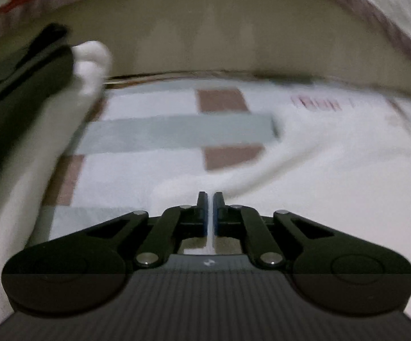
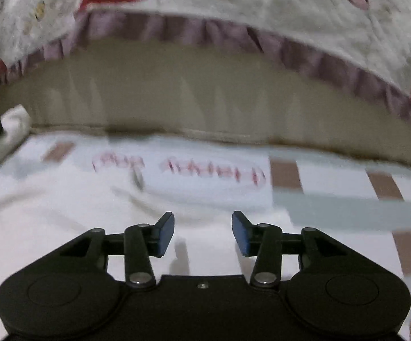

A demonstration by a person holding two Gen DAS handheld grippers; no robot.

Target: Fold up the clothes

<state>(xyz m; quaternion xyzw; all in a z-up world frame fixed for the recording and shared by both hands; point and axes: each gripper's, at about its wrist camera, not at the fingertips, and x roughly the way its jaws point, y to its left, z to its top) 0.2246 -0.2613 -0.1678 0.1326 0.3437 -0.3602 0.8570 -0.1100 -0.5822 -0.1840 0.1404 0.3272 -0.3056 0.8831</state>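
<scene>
With the left gripper [image 1: 210, 199] pinched shut on the white garment's [image 1: 333, 170] edge and the right gripper [image 2: 203, 231] gaping empty, a one-sided pull could skew the fold.

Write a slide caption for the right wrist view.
Open right gripper hovers over a white garment with red lettering, spread on a checked sheet.

1. You cannot read the red lettering [image 2: 177, 170] on the white garment [image 2: 63, 199]; motion blur smears it.
2. The garment runs off the left-wrist view's right edge.
3. A dark object [image 1: 20, 85] at the left edge is cut off and too blurred to identify.
</scene>
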